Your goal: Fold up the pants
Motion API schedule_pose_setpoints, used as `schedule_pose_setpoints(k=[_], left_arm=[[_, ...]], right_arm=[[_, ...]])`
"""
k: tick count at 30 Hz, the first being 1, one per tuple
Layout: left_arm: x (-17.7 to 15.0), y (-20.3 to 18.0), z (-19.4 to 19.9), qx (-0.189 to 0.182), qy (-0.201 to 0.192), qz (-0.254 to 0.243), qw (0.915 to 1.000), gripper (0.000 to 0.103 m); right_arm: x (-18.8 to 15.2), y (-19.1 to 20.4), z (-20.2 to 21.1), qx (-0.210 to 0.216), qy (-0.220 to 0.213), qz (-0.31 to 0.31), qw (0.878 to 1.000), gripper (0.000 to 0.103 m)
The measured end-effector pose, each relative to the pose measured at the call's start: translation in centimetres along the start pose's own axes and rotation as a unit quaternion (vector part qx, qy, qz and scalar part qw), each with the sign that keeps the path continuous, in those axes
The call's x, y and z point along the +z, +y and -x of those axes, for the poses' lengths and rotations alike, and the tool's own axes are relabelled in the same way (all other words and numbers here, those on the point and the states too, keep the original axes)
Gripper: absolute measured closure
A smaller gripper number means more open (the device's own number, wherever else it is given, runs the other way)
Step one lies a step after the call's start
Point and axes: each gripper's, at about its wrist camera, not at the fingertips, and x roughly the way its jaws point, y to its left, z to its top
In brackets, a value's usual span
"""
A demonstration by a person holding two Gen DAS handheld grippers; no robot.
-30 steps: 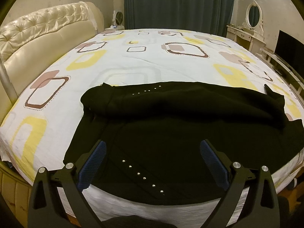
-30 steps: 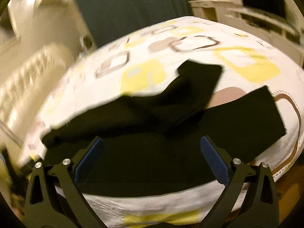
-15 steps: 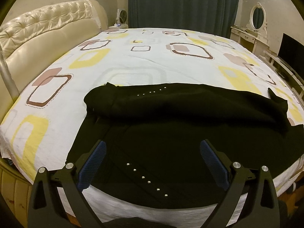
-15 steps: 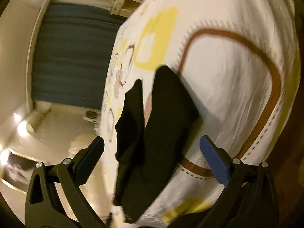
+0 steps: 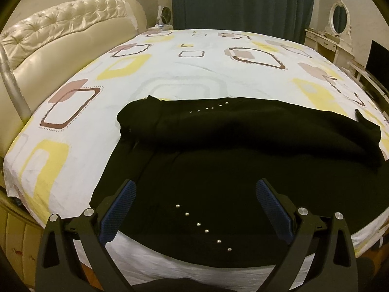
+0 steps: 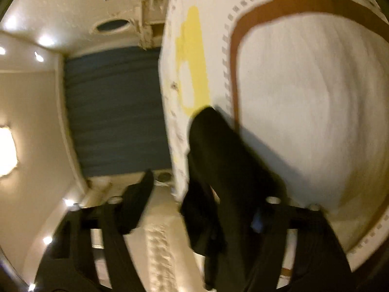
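Observation:
Black pants [image 5: 231, 160] with rows of small silver studs lie across the near part of the bed [image 5: 194, 73]. The far leg is bunched into a long roll over the flat near leg. My left gripper [image 5: 194, 209] is open and empty, hovering just above the near leg by the bed's front edge. In the blurred, rolled right wrist view the leg ends of the pants [image 6: 218, 160] lie between the fingers of my right gripper [image 6: 206, 206]. Its jaws stand wide apart around the cloth.
A cream tufted headboard [image 5: 60, 39] runs along the left. Dark curtains [image 5: 243, 0] hang behind the bed. A white dressing table with an oval mirror [image 5: 338, 22] and a dark screen [image 5: 376, 58] stand at the right.
My right gripper has rolled onto its side and dropped close to the pant leg ends. My left gripper has edged slightly left and stays open over the near leg.

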Motion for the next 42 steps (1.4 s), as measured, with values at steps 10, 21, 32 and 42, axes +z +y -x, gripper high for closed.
schedule_pose_setpoints(k=[10,21,32,42], left_arm=[[-0.3,0.0,-0.4,0.015,0.001,-0.007,0.9999,0.005],[-0.5,0.9,-1.8,0.034,0.011,-0.007,0.9993,0.005],[-0.3,2.1,-2.3,0.026,0.015,-0.004,0.9995,0.005],[1.0,5.1,-2.1,-0.005,0.004,-0.026,0.9996,0.005]], right_arm=[[0.5,8.0,1.1,-0.146,-0.045,0.284,0.947,0.098],[2.2,4.4,1.2,-0.234,-0.05,0.274,0.932,0.099],[3.2,2.9,0.9,-0.273,-0.034,0.294,0.915,0.099],[5.9,5.4,5.1,-0.352,-0.12,0.221,0.902,0.083]])
